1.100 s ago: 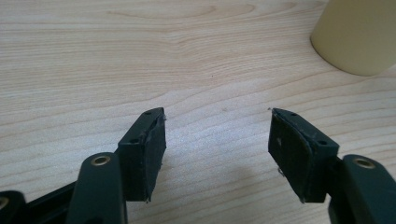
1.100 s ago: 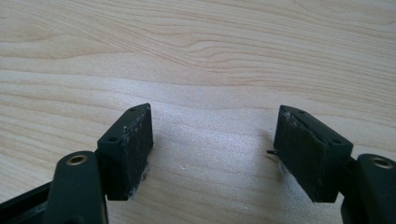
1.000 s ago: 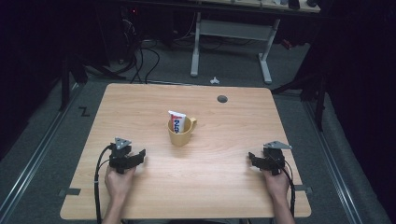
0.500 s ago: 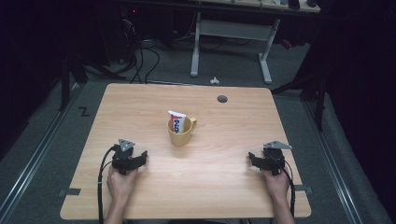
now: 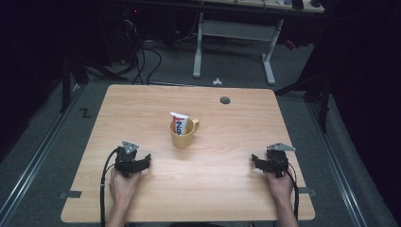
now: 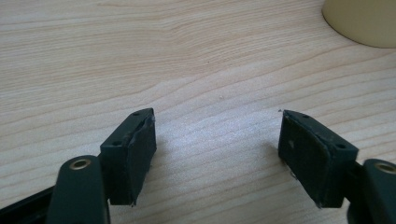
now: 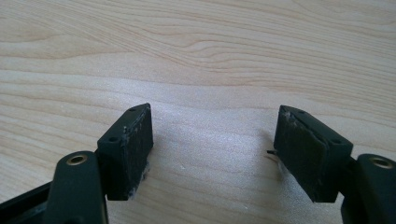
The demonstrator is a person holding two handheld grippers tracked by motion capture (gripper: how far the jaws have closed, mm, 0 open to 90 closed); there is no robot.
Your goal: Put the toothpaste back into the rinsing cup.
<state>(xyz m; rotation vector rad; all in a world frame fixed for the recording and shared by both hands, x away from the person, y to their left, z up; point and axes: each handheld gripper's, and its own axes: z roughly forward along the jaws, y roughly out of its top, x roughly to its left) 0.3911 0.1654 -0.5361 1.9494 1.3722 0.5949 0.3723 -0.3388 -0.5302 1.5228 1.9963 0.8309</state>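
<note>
A yellow mug [image 5: 182, 134] stands near the middle of the wooden table [image 5: 227, 198], with a white toothpaste tube [image 5: 179, 122] upright inside it. My left gripper [image 5: 138, 164] rests low on the table to the mug's front left, held by a hand. Its jaws have just been opening and now stand open with only bare wood between them [image 6: 217, 126]. The mug's base [image 6: 362, 21] shows at the top right of the left gripper view. My right gripper [image 5: 265, 164] sits near the table's right front, open over bare wood [image 7: 215, 123].
A round cable hole [image 5: 225, 100] lies in the table's far right part. Beyond the far edge stand another desk's white legs [image 5: 198, 42] and cables on the dark floor. Both forearms come in over the table's front edge.
The left gripper has shifted slightly to the right and its jaws look wider apart. The right gripper, the mug and the tube have not moved.
</note>
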